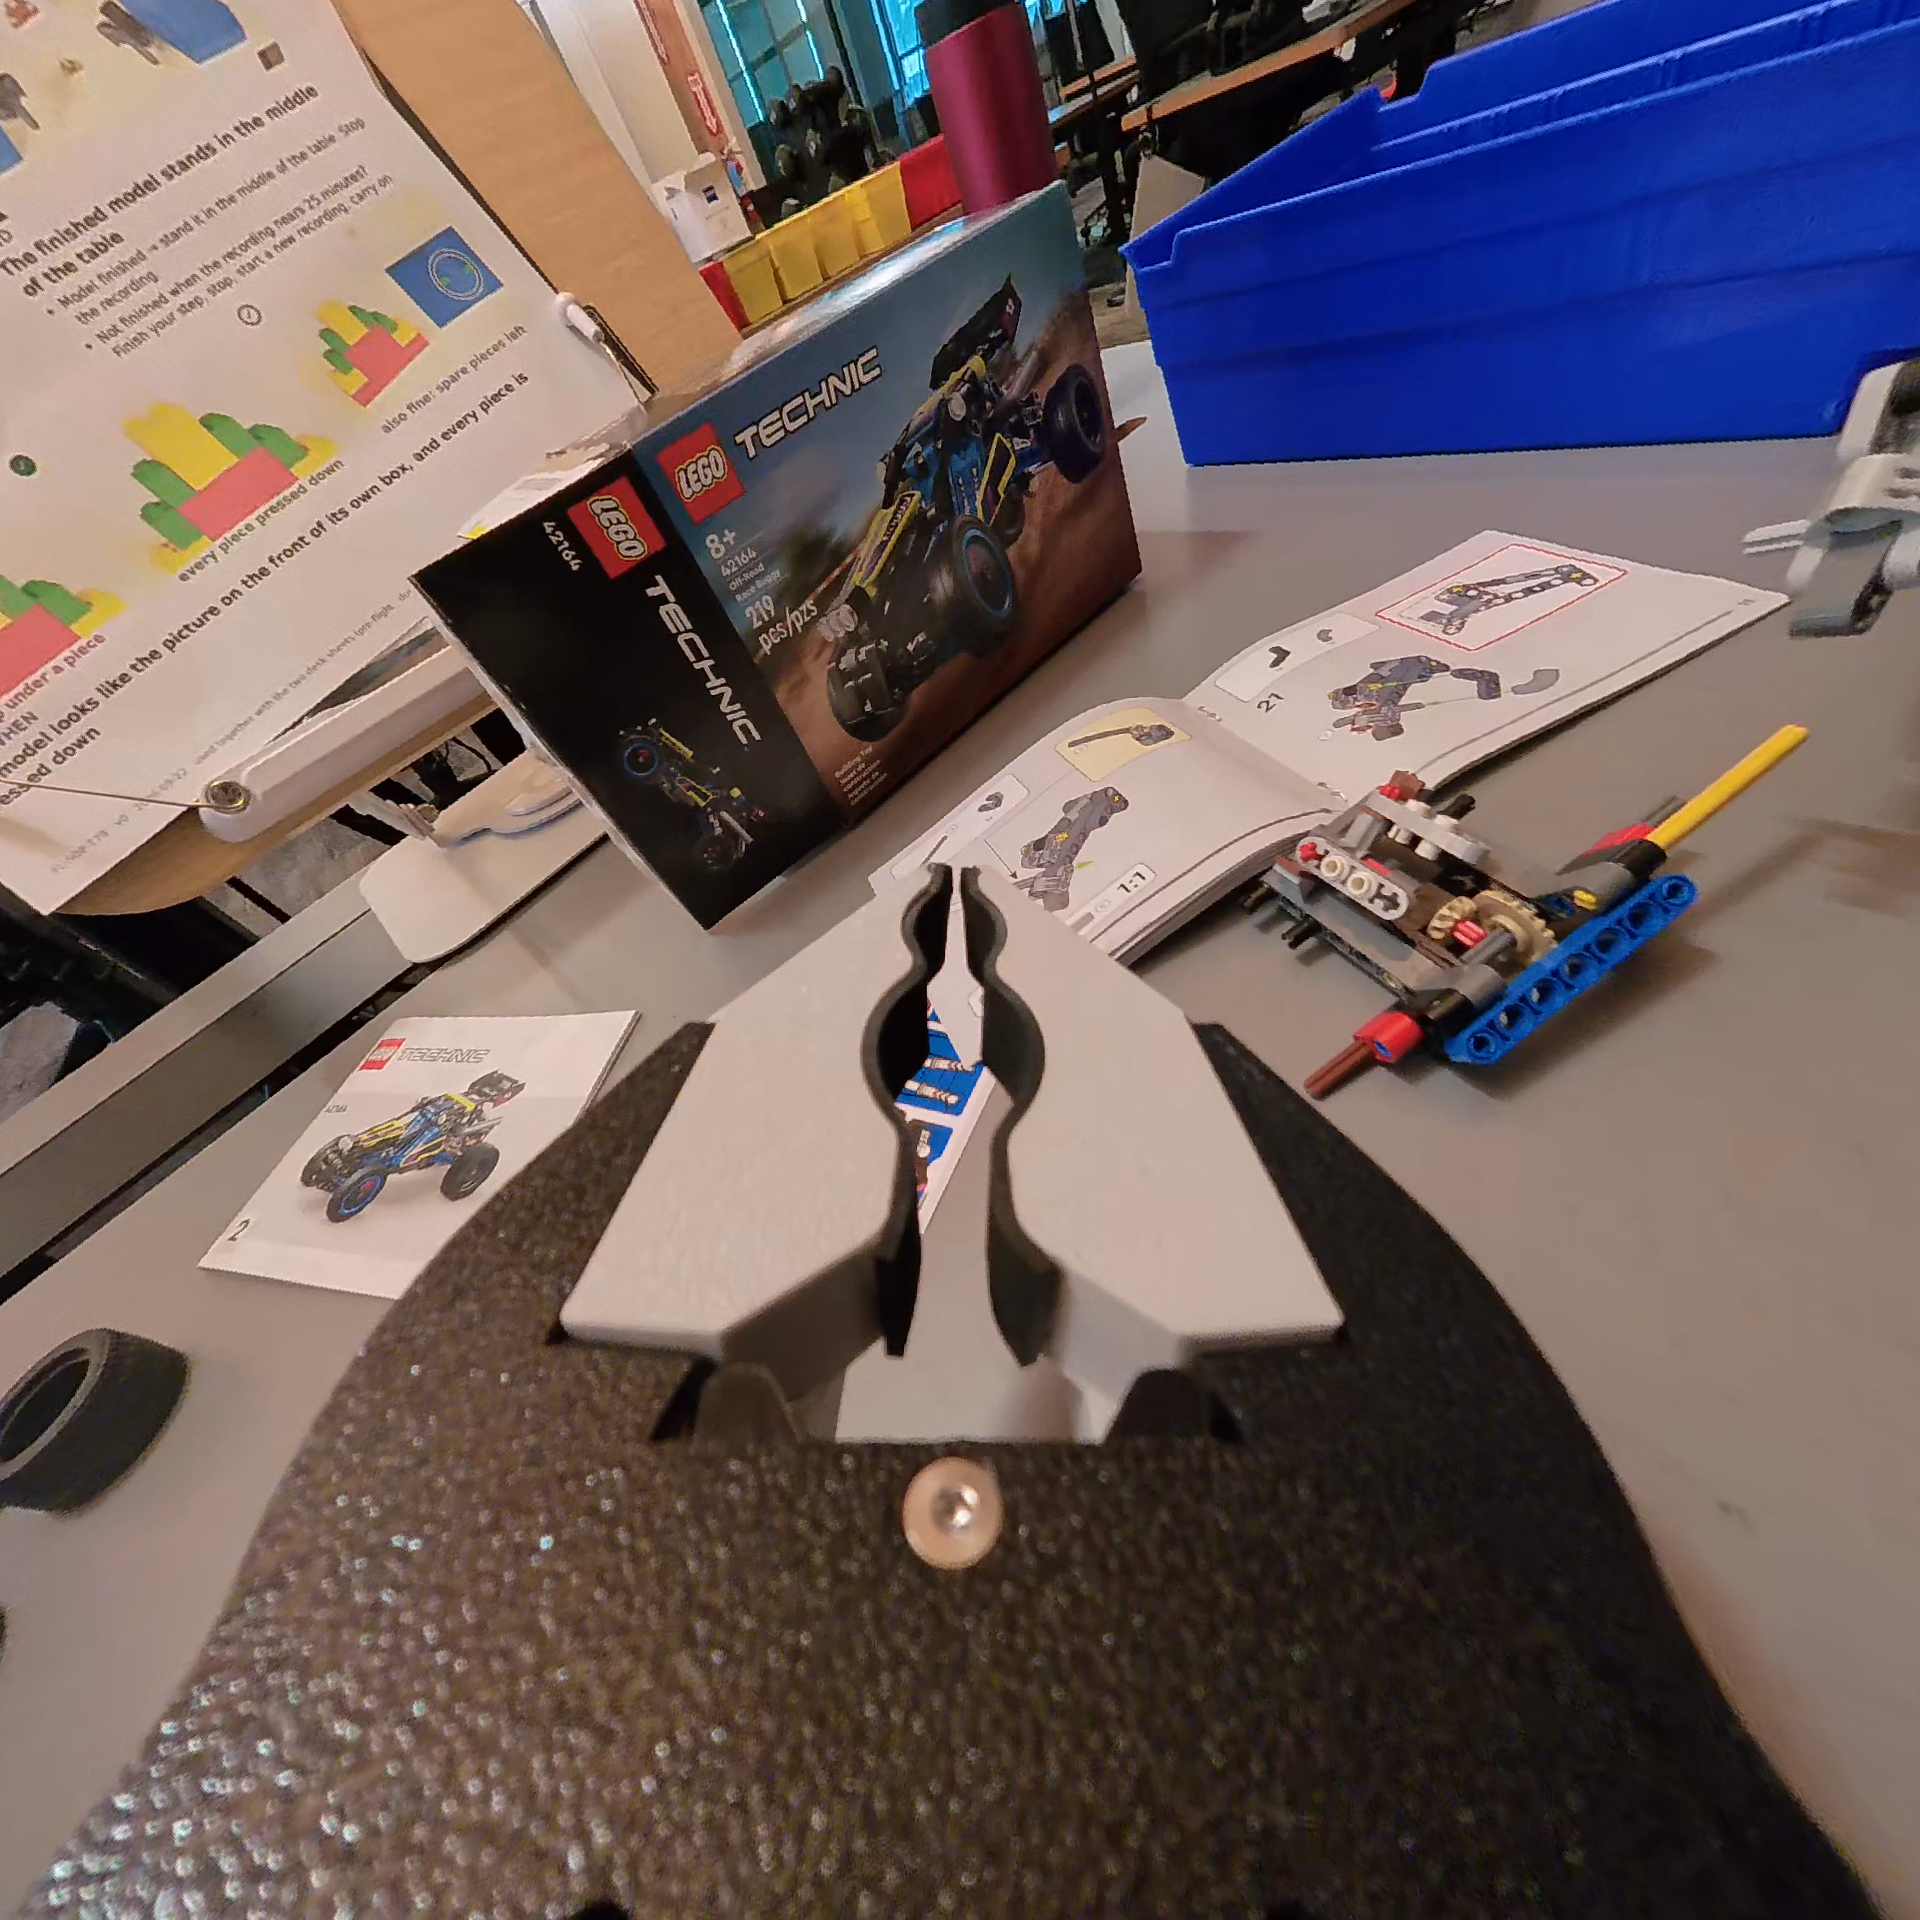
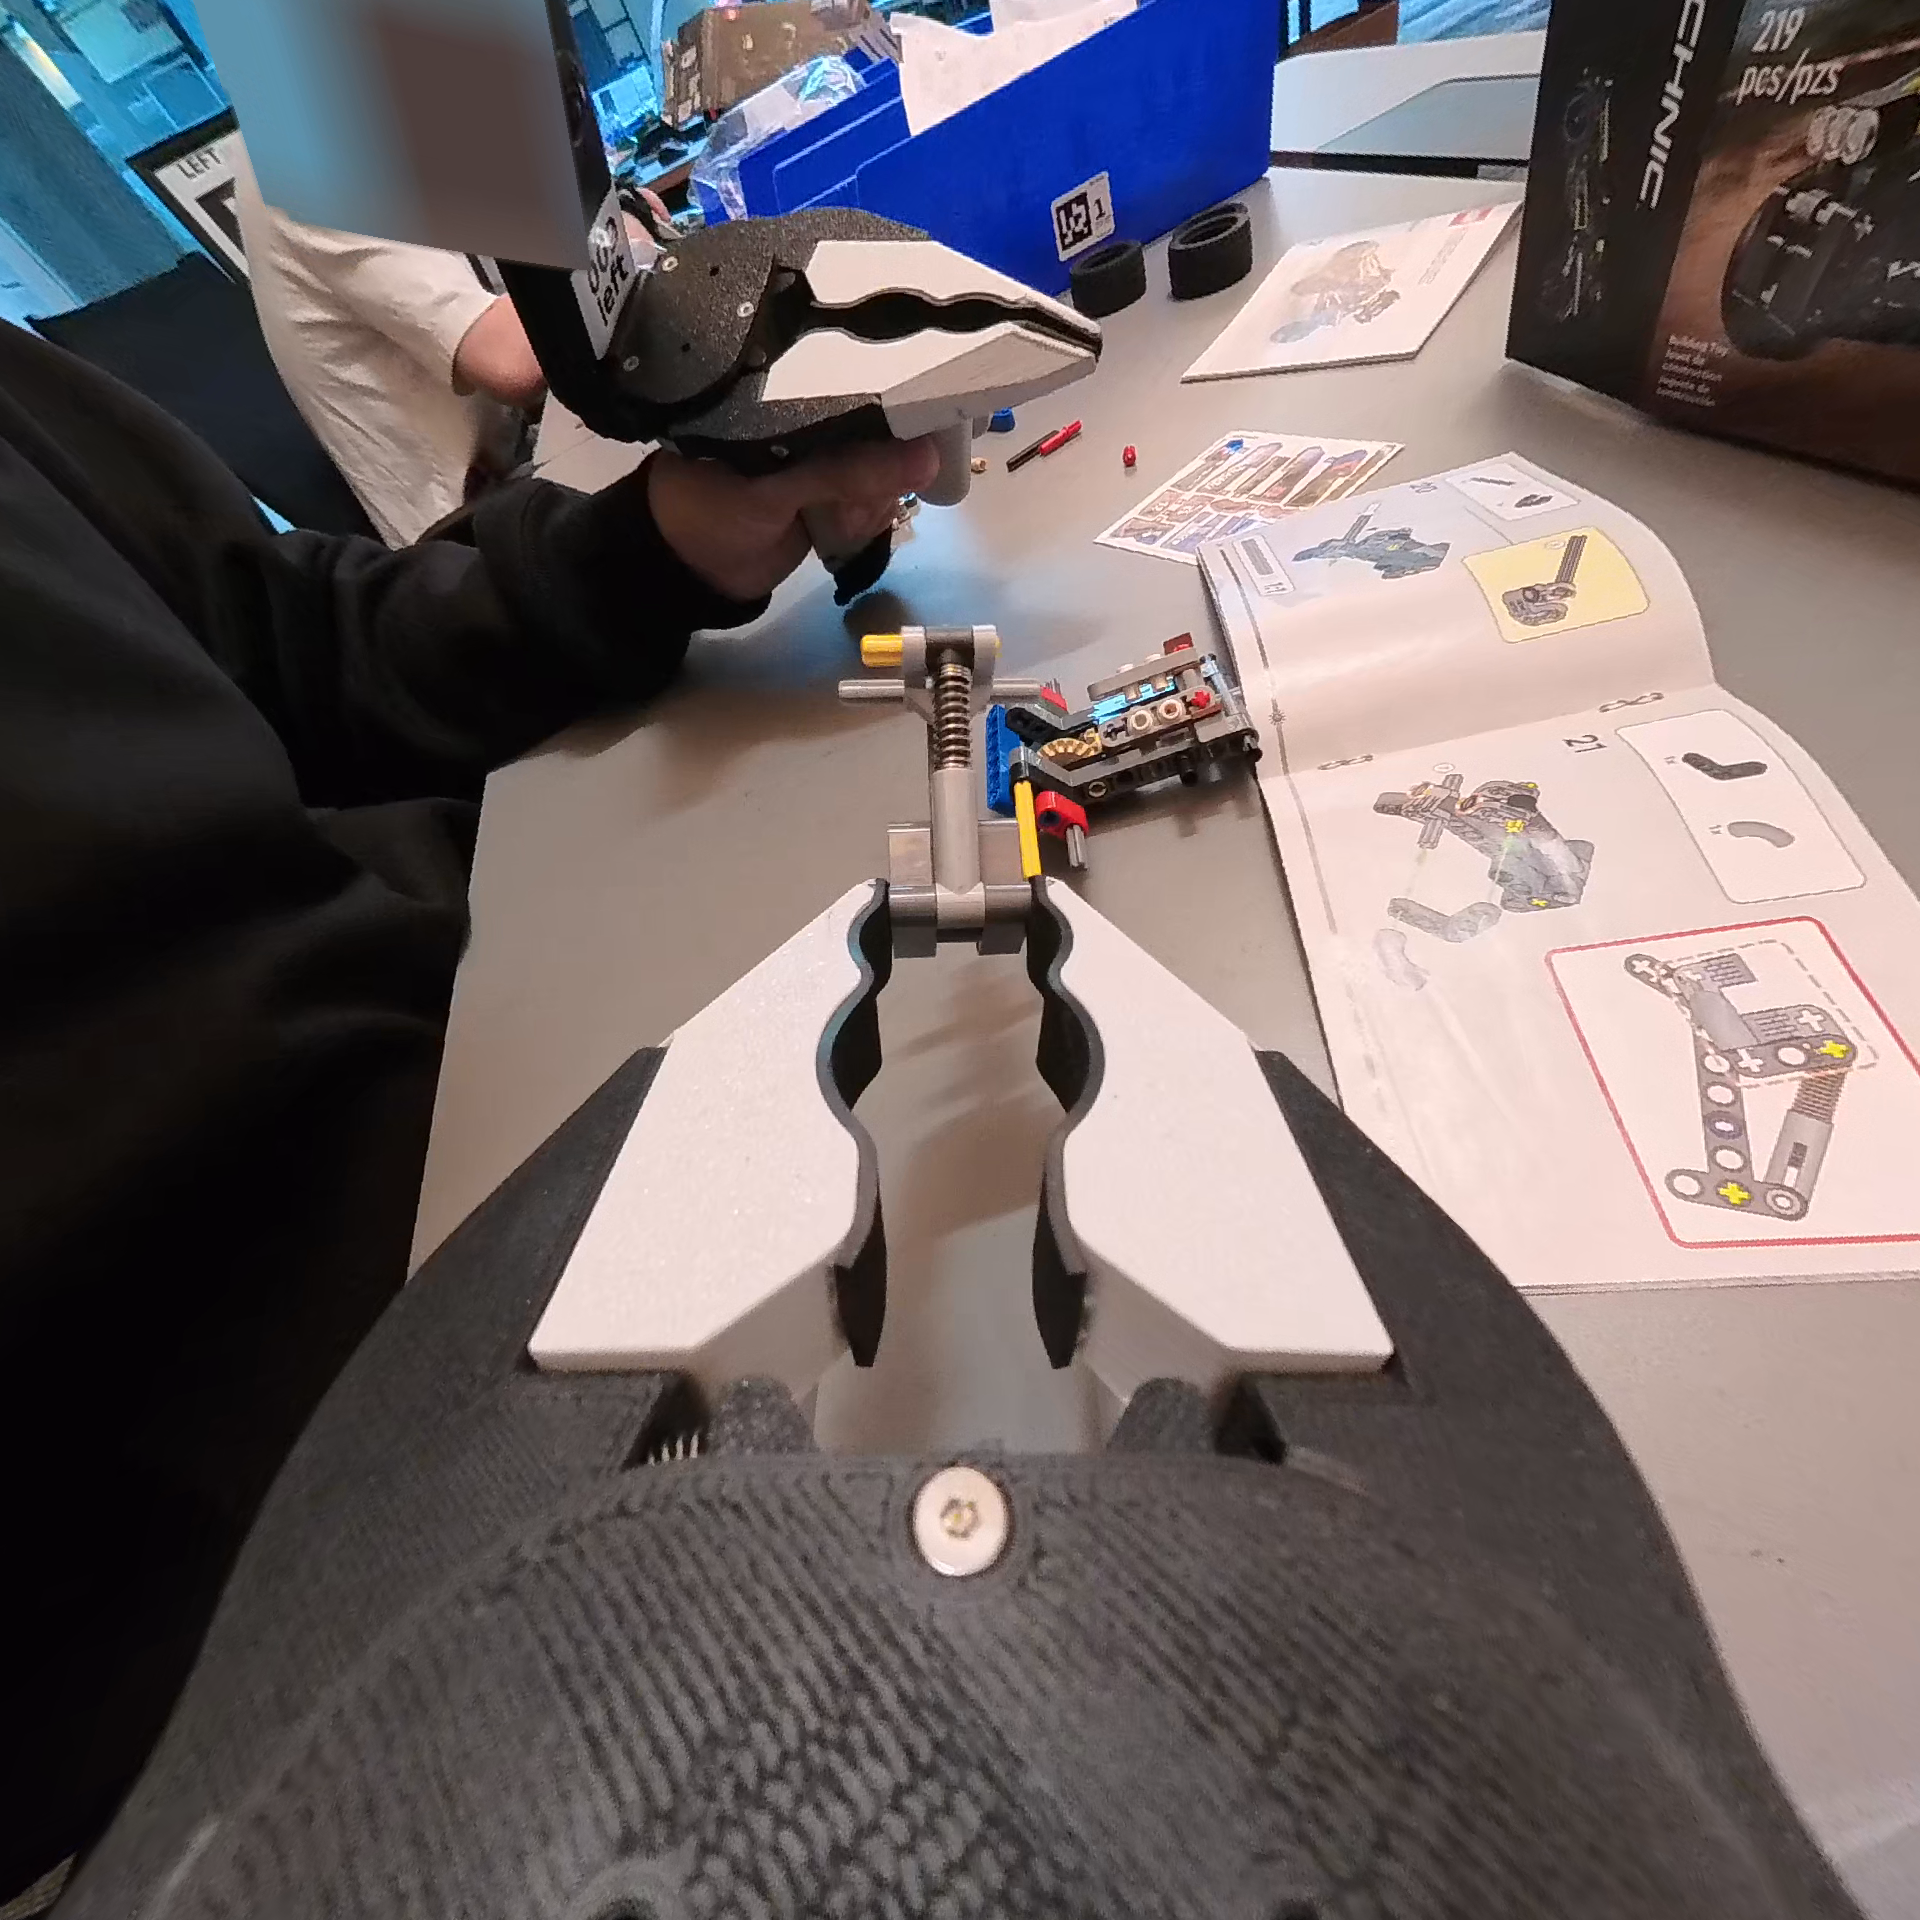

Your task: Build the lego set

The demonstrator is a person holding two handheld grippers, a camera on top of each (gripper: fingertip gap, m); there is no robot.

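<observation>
The right gripper (image 2: pixel 956 914) had its tips pinched on the grey base of a shock absorber (image 2: pixel 951 769), a spring-and-rod subassembly with a yellow pin at its far end, held out over the table (image 2: pixel 644 831) just short of the chassis (image 2: pixel 1132 727). The left gripper (image 1: pixel 956 883) hung above the table with its fingers nearly together and nothing between them; through the slit only a sticker sheet (image 1: pixel 940 1081) showed beneath.

The chassis, part-built in grey and blue with a tan gear and a long yellow axle, lay loose against the near edge of the open booklet (image 2: pixel 1558 883). The box (image 1: pixel 831 582) stood beyond the chassis, and two tyres (image 2: pixel 1205 249) sat farther off than that.

The hold looked thin: only the outer tips bore on a narrow fork, so the shock might have twisted or popped free under any sideways push. With nothing steadying the chassis, pressing the shock into it would probably have shoved it across the booklet rather than seated a pin. The axle stuck out toward the shock and could have snagged it. Small red pins (image 2: pixel 1044 445) lying left of the chassis could have been swept off by a sleeve.
</observation>
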